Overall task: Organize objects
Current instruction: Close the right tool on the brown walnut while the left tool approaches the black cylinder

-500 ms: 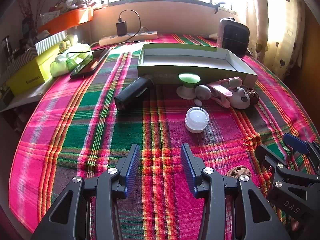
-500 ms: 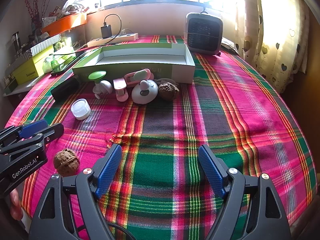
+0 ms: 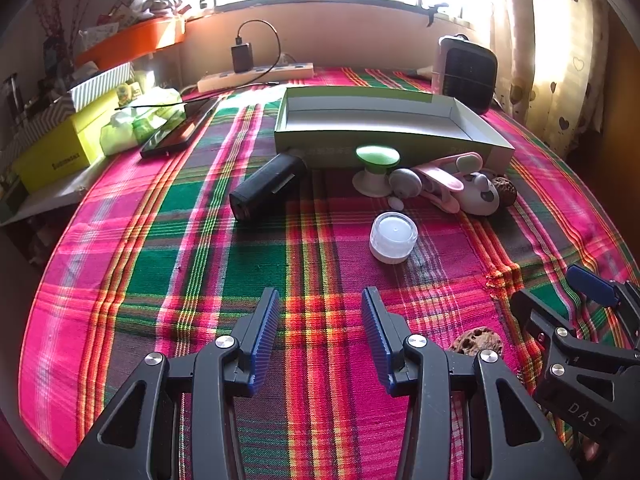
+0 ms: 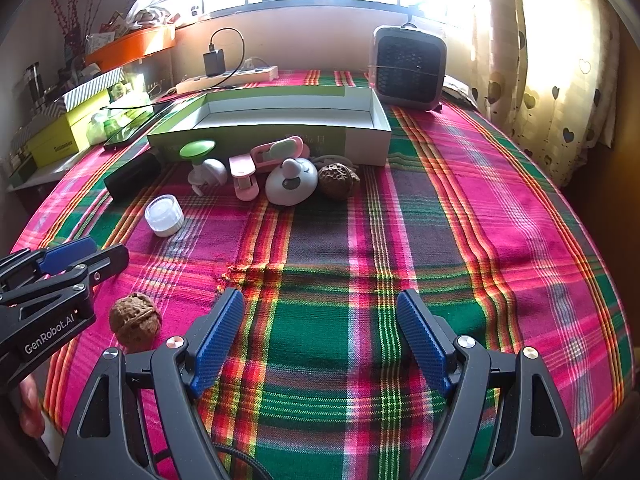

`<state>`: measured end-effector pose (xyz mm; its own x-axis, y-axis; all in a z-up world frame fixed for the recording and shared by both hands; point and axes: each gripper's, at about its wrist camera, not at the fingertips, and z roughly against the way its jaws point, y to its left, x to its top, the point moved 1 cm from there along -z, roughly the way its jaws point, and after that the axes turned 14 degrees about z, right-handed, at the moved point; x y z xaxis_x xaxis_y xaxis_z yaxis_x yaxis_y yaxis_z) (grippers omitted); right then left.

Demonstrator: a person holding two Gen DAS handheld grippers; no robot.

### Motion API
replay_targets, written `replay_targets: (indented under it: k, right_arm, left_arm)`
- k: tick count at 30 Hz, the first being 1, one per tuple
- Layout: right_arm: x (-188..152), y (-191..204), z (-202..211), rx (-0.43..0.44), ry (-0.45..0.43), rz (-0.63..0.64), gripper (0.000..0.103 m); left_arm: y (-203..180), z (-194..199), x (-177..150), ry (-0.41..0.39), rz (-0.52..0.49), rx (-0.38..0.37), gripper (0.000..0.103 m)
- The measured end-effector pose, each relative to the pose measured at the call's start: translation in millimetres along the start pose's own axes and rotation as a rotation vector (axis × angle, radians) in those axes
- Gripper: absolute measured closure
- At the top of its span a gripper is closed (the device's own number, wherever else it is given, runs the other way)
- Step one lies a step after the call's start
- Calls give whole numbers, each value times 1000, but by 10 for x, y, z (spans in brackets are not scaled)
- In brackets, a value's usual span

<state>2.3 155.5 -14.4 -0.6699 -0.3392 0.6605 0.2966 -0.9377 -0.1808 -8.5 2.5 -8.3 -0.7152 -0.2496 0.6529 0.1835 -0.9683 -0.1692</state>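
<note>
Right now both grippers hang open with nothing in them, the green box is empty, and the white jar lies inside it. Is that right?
Not quite. The white jar is not in the green box; it stands on the plaid cloth in front of the box, as the left wrist view shows. The rest holds: the left gripper and right gripper are open and hold nothing, and the box is empty.

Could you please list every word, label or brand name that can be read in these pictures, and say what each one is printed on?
"GenRobot.AI": white lettering on the side of the left gripper, seen from the right wrist.
"DAS": pale lettering on the side of the right gripper, seen from the left wrist.
Yellow box: one dark printed word, too small and blurred to read.
Green tray: faint printing on the front wall, not readable.
</note>
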Motion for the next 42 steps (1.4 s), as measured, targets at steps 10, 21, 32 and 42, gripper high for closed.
replay_targets:
  k: [10, 21, 32, 42]
  right_arm:
    - [-6, -21, 46, 60, -5, 15, 24]
    - [30, 237, 269, 273, -149, 140, 27]
    - [49, 560, 205, 352, -131, 234, 43]
    - [48, 611, 160, 342, -109, 259, 64]
  left_arm:
    - [50, 46, -7, 22, -21, -26, 62]
    - [341, 111, 76, 28, 15, -35, 62]
    - [510, 147, 253, 4, 24, -82, 62]
    - [415, -35, 405, 14, -25, -117, 62]
